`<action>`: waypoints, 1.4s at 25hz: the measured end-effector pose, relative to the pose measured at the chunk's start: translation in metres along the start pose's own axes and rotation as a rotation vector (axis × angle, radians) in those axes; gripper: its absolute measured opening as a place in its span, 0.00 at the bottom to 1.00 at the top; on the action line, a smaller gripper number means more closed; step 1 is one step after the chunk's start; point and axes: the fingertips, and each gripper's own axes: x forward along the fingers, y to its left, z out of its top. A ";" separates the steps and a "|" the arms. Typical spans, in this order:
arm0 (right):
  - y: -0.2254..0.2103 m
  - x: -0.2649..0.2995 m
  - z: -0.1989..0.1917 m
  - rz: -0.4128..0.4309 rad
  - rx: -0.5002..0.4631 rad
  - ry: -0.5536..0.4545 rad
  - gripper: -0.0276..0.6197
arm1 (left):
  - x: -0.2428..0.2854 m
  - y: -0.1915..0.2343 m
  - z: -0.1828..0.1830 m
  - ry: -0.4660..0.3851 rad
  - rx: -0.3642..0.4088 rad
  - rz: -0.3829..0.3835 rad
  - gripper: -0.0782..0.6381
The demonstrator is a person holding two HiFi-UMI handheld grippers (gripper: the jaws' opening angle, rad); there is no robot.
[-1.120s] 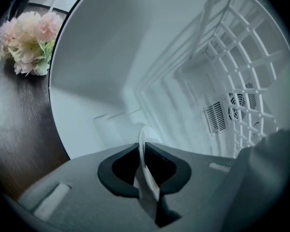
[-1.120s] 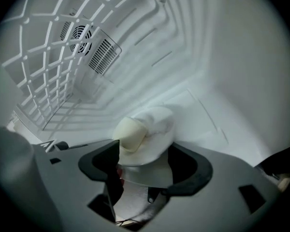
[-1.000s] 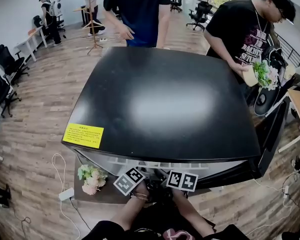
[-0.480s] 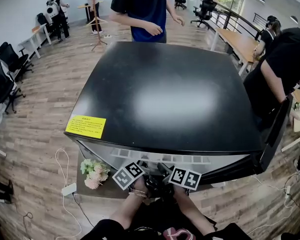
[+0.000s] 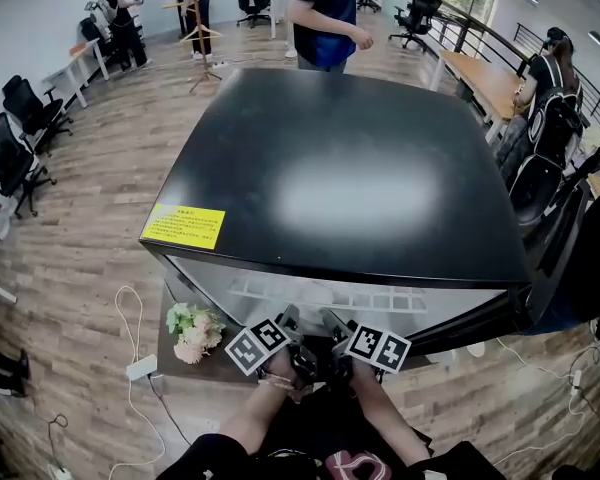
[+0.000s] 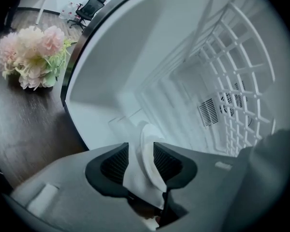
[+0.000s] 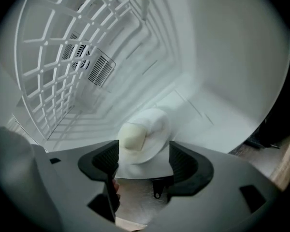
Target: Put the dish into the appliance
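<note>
One white dish (image 7: 147,129) lies inside the one open appliance (image 5: 350,138), low and central in both gripper views. The two grippers reach in side by side at the head view's bottom centre, angled downward. The left gripper (image 6: 141,151) has just been opening its jaws, with the dish's rim loose between them. The right gripper (image 7: 144,149) gapes wide around the dish's near edge.

The left tongs (image 6: 141,152) have just been opening; their jaws stand apart either side of the dish (image 6: 146,135).
</note>
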 end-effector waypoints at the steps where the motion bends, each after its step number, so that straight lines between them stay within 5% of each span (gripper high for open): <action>1: -0.001 -0.002 -0.001 0.000 0.002 -0.007 0.54 | -0.001 0.000 -0.001 0.001 0.003 -0.003 0.32; 6: 0.000 -0.012 -0.008 0.002 -0.020 -0.038 0.57 | -0.012 -0.001 -0.008 0.011 0.029 -0.036 0.32; 12: 0.002 -0.023 -0.023 0.009 -0.077 -0.040 0.57 | -0.024 -0.006 -0.017 0.038 0.161 -0.078 0.32; 21: 0.003 -0.045 -0.049 -0.053 -0.215 -0.073 0.56 | -0.056 -0.006 -0.037 0.074 0.470 -0.163 0.31; 26: 0.004 -0.060 -0.061 -0.029 -0.151 -0.130 0.45 | -0.074 -0.003 -0.044 0.095 0.592 -0.232 0.31; 35: 0.010 -0.068 -0.081 -0.062 -0.272 -0.185 0.32 | -0.096 0.003 -0.052 0.101 0.723 -0.313 0.18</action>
